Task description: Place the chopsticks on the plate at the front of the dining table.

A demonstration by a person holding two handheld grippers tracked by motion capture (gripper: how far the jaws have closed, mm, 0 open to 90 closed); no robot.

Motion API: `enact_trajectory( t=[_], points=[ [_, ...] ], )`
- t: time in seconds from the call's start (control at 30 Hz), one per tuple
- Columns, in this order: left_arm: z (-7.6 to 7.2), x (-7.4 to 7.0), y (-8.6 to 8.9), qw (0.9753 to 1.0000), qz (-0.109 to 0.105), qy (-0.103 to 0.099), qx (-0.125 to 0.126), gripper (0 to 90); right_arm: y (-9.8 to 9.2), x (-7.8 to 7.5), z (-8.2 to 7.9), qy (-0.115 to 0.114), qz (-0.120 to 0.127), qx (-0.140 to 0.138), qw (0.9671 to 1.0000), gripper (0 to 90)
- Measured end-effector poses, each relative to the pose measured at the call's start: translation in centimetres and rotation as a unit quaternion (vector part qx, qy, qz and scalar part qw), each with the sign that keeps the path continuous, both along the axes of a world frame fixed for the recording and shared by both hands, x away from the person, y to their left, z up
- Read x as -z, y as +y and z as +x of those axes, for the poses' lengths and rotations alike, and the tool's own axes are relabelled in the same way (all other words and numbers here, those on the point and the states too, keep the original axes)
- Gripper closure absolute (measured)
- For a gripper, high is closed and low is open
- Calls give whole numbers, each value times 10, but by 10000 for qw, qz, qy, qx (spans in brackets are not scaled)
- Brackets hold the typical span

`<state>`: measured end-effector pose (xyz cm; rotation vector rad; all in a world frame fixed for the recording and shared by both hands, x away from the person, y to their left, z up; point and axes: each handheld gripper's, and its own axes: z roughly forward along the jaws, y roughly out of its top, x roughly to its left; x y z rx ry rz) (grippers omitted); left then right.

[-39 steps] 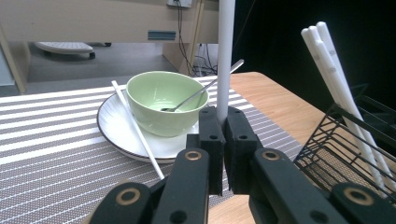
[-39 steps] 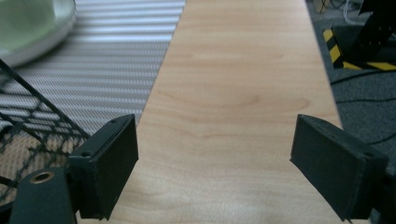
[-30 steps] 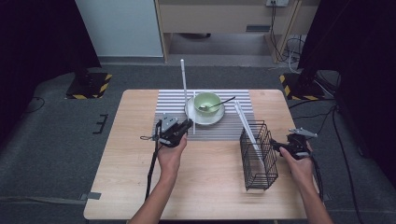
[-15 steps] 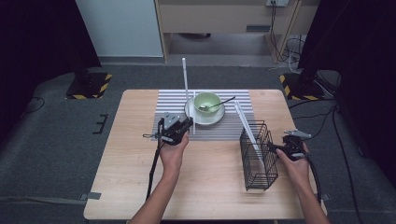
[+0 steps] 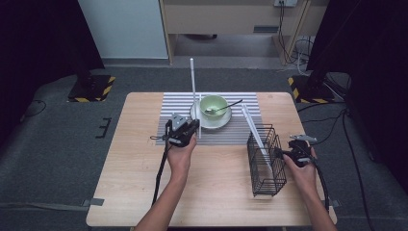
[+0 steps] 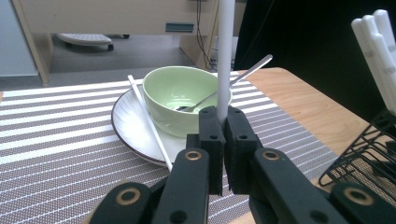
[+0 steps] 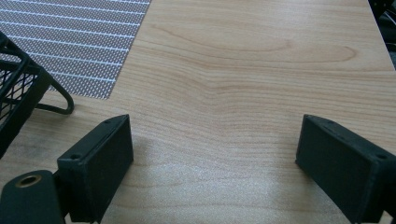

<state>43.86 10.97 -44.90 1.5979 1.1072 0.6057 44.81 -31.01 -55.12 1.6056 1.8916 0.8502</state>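
My left gripper (image 5: 182,131) (image 6: 223,119) is shut on a white chopstick (image 5: 193,82) (image 6: 226,42) and holds it upright just in front of the plate. A pale green bowl (image 5: 214,104) (image 6: 184,95) with a metal spoon (image 5: 228,106) (image 6: 250,70) in it stands on a white plate (image 5: 198,115) (image 6: 126,126). A second white chopstick (image 6: 147,116) lies across the plate's rim. My right gripper (image 5: 290,154) (image 7: 215,144) hangs open over bare wood, just right of a black wire basket (image 5: 267,161) (image 7: 16,95).
White chopsticks (image 5: 254,130) (image 6: 378,39) lean out of the basket (image 6: 369,163). A grey striped placemat (image 5: 173,115) (image 7: 70,37) lies under the plate. Bare wooden tabletop (image 5: 134,183) stretches at the front and left.
My right hand has shifted slightly beside the basket. The left gripper and its upright chopstick have stayed almost still.
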Motion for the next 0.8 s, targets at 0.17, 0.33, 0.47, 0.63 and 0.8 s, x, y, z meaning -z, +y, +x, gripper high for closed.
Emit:
enact_trajectory(
  t=[0.17,0.33,0.47,0.63,0.8],
  points=[
    [3,3,0,9999,82,8,-122,865,0,0,0,4,4,33,10000,106],
    [2,3,-2,9993,249,18,-293,866,0,0,0,6,6,37,10000,106],
    [3,2,-2,9989,249,19,-394,866,0,0,0,5,7,40,10000,106],
    [3,-1,-3,9987,278,3,-430,866,1,0,1,4,3,57,10000,106],
    [8,3,-3,9985,272,81,-472,866,1,0,1,3,2,63,10000,106]
  ],
)
